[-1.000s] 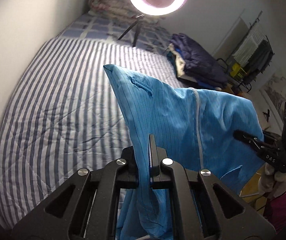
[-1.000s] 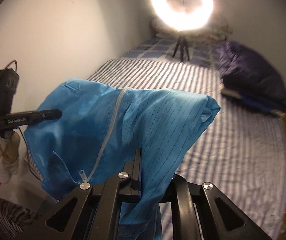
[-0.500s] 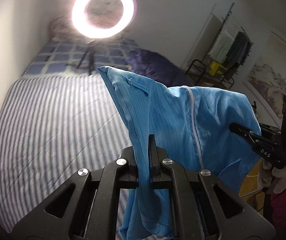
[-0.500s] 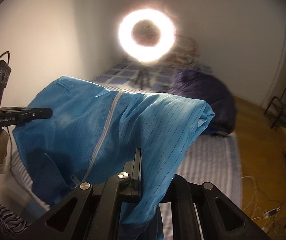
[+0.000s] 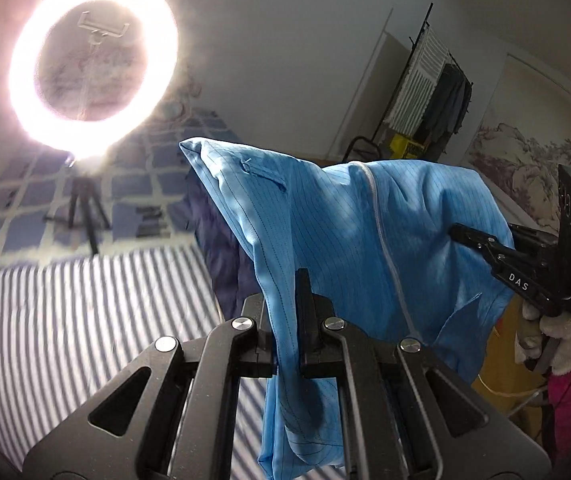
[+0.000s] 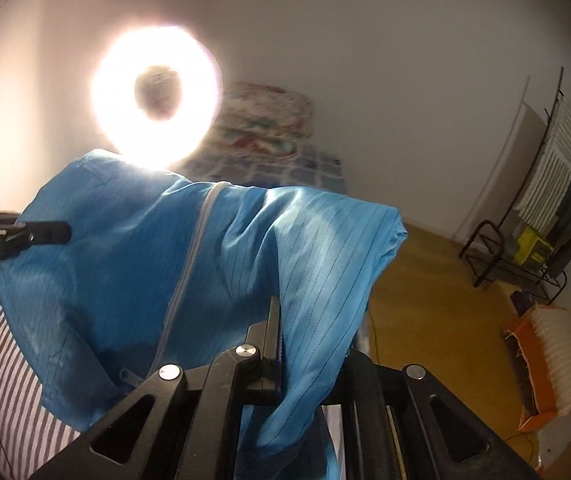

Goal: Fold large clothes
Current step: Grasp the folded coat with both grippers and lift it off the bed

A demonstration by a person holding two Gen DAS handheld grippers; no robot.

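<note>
We hold the shiny blue zip-up jacket point(image 5: 349, 232) up, left gripper point(image 5: 287, 344) and right gripper point(image 6: 279, 344) each pinching its cloth. It could slip free if we swing hard.

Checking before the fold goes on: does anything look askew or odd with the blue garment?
Nothing stands out. The blue garment hangs bunched between the left hand-held gripper and right hand-held gripper, both shut on it.

A home bedroom: a striped bed point(image 5: 65, 312), a clothes rack point(image 6: 557, 200), a ring light point(image 5: 93, 68).
</note>
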